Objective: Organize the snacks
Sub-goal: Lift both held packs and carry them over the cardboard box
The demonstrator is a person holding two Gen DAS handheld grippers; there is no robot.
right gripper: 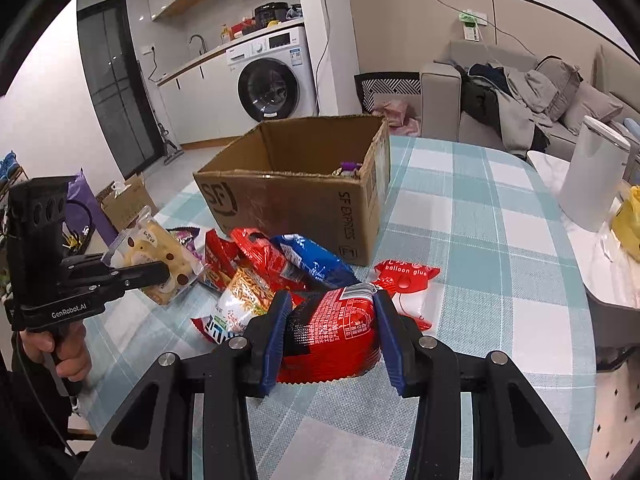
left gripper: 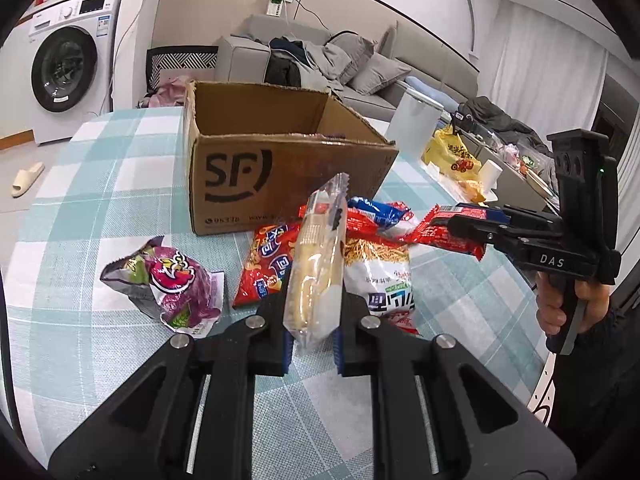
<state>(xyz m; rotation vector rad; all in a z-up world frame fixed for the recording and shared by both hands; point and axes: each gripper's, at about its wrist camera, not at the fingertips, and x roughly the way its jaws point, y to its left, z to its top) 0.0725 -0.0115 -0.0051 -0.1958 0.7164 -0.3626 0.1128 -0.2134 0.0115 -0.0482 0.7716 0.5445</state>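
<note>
The left hand-held gripper is clamped on a clear-wrapped pastry packet, pinching only its lower end so the rest stands up and leans toward the cardboard box. The right hand-held gripper is closed around a puffy red snack bag, its blue pads pressing the bag's sides. Both packets appear lifted clear of the bench.

The pastry's slick film, held by one end, could slide out or swing as it moves. The air-filled red bag could squirt from between the pads or get crushed if squeezed harder.

Below lies the remaining pile: an orange-red chip bag, a white noodle-snack bag, a blue packet, and a purple bag set apart to one side. A low pass could drag these.

The box sits just behind the pile, open-topped, with something purple already inside; its ragged near rim could snag a packet, so both should clear it from above. The bench edge curves away beside the right gripper, near a white container.
</note>
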